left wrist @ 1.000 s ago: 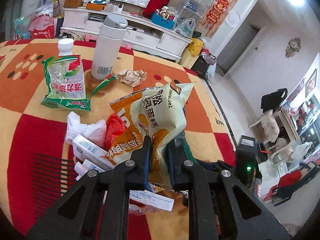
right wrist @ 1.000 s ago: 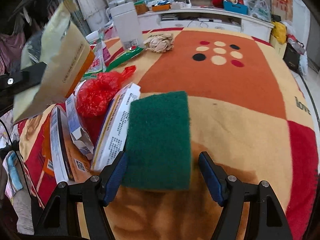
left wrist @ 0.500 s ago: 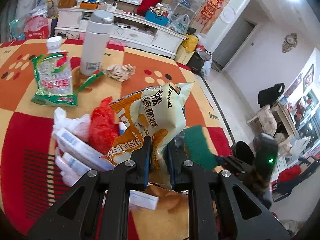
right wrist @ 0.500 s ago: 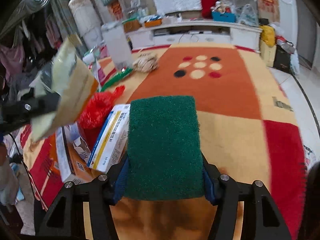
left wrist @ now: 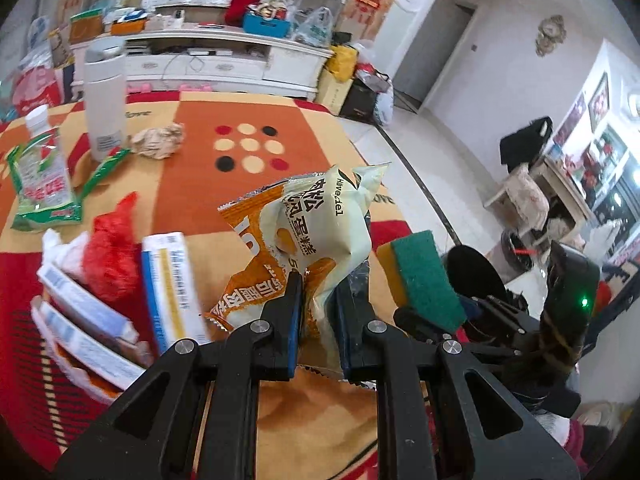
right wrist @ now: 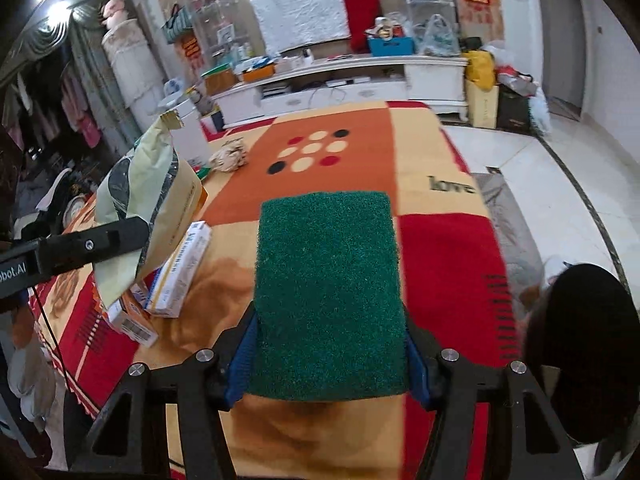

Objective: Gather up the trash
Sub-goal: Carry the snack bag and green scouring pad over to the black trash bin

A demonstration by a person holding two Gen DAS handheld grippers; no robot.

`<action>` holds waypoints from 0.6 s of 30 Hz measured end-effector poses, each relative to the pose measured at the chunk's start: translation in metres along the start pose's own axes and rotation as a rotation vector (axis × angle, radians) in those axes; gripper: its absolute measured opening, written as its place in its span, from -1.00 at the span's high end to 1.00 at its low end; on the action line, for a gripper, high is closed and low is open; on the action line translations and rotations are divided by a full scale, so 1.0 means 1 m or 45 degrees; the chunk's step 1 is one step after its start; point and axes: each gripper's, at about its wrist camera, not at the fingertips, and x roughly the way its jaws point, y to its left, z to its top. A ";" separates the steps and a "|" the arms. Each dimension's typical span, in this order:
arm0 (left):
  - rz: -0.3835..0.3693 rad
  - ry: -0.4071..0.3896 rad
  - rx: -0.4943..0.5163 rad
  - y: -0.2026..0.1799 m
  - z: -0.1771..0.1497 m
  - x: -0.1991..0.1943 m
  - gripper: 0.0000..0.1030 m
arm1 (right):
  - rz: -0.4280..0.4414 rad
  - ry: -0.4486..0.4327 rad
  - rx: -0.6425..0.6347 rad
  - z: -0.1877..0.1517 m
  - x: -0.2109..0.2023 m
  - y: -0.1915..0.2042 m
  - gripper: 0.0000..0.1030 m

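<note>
My left gripper (left wrist: pixel 318 286) is shut on an orange and cream snack bag (left wrist: pixel 316 224), held upright above the patterned tablecloth (left wrist: pixel 192 176). The right wrist view shows that bag (right wrist: pixel 156 200) at the left, hanging from the left gripper's black finger (right wrist: pixel 80 246). My right gripper (right wrist: pixel 328 340) is shut on a green scouring sponge (right wrist: pixel 328 288), its blue pads pressing both long sides; the sponge is off the cloth. The same sponge (left wrist: pixel 424 276), yellow underneath, sits just right of the snack bag in the left wrist view.
Medicine boxes (left wrist: pixel 168 280), a red plastic bag (left wrist: pixel 108 256), white tissue (left wrist: pixel 60 246), a green packet (left wrist: pixel 40 180), crumpled paper (left wrist: pixel 156 142) and a white flask (left wrist: pixel 104 100) lie on the table. A dark round object (right wrist: pixel 584 360) sits beyond the table's right edge, over tiled floor (right wrist: pixel 532 168).
The right gripper's jaws closed on the sponge and lifted it off the cloth. Both grippers have carried their loads toward the table's right edge; the heap of trash has slid leftward in view.
</note>
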 end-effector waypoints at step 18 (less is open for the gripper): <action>-0.114 0.107 0.152 -0.086 -0.003 0.058 0.74 | -0.172 -0.062 0.189 -0.018 -0.046 -0.084 -0.18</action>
